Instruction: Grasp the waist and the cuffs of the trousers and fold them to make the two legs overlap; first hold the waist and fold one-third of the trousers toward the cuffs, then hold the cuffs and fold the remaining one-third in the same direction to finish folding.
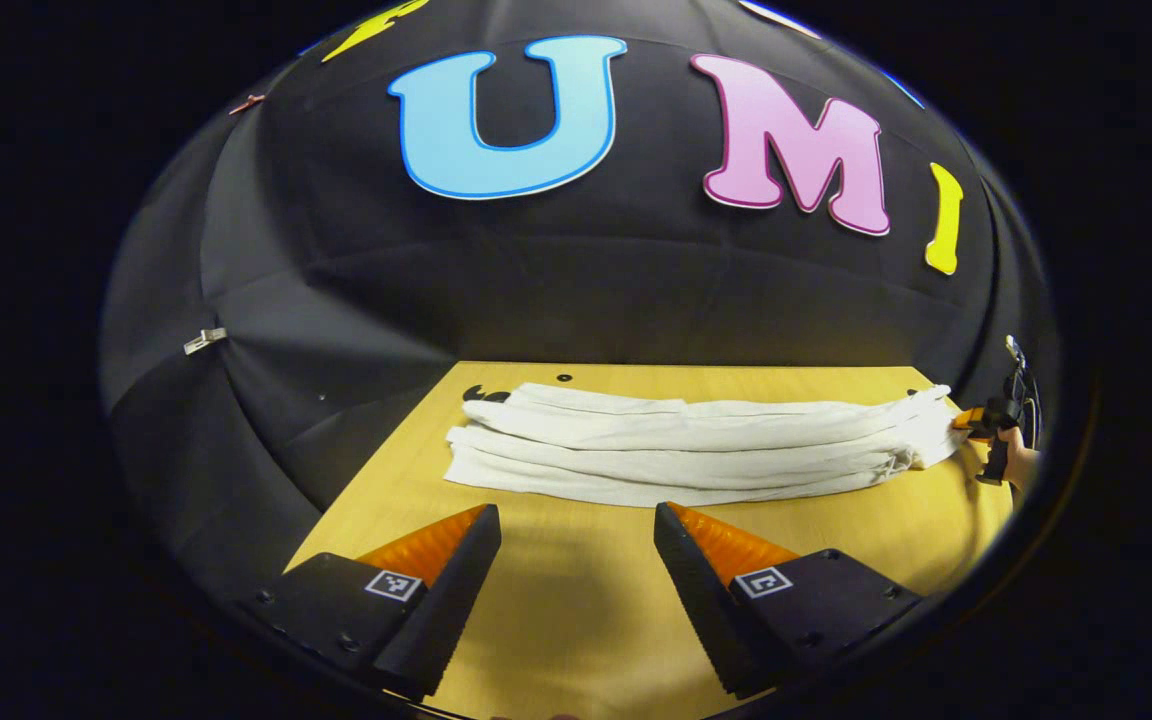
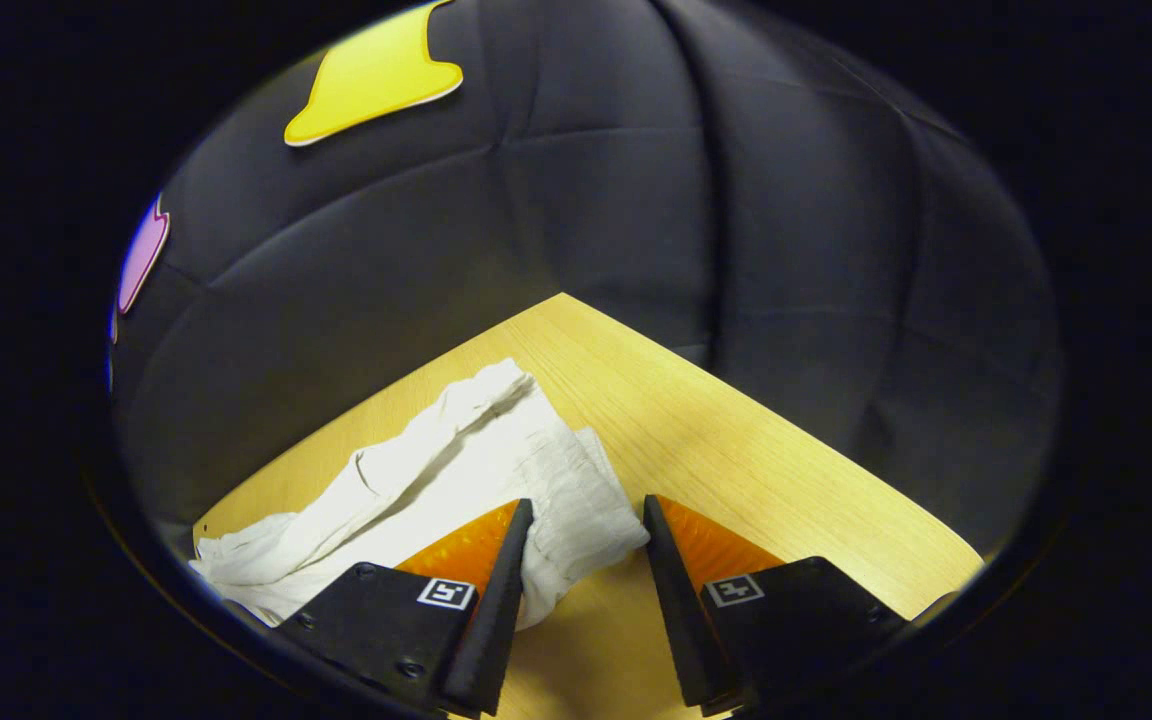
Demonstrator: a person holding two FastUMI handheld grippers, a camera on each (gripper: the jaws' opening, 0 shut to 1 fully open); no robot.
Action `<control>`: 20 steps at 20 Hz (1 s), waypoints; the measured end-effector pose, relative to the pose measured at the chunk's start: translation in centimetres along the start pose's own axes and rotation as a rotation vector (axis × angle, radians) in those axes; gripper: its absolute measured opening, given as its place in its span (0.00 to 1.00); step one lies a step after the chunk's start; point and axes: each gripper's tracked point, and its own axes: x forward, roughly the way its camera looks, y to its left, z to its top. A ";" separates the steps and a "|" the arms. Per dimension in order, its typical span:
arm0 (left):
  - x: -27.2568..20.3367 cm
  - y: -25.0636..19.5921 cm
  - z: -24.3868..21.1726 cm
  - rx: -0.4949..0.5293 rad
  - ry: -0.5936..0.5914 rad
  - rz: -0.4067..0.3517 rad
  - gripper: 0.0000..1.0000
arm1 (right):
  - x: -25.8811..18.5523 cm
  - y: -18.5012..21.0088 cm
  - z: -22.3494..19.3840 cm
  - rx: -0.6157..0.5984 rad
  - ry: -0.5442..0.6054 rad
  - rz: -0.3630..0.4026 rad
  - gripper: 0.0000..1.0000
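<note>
White trousers (image 1: pixel 696 440) lie stretched across the far half of the wooden table (image 1: pixel 576 580), the two legs stacked lengthwise. My left gripper (image 1: pixel 576 520) hovers open just in front of their near edge, with nothing between its fingers. In the right gripper view, the gathered elastic end of the trousers (image 2: pixel 496 460) lies on the table corner. My right gripper (image 2: pixel 586 515) is open, its fingers straddling that end without pressing on it. Far right in the left gripper view, the right gripper (image 1: pixel 976 420) meets the trousers' end, held by a hand (image 1: pixel 1021 465).
The booth's black cloth wall (image 1: pixel 556 280) rises close behind the table's far edge. A small dark object (image 1: pixel 484 394) lies at the far left corner behind the trousers. Bare wood (image 2: pixel 736 450) runs to the table corner on the right.
</note>
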 end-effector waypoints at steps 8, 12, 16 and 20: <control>0.6 -2.4 -1.6 -0.008 0.021 -0.043 0.98 | -0.4 1.2 0.1 -0.004 0.038 0.036 0.27; 0.5 -2.7 -1.8 -0.002 0.022 -0.048 0.98 | -0.4 1.6 0.0 -0.005 0.023 0.029 0.14; 0.3 -2.4 -1.7 0.018 0.018 -0.042 0.98 | -1.7 2.4 2.1 -0.130 -0.041 0.014 0.14; 0.1 -2.5 -1.8 0.046 0.019 -0.047 0.98 | -4.0 4.9 4.7 -0.237 -0.121 0.047 0.14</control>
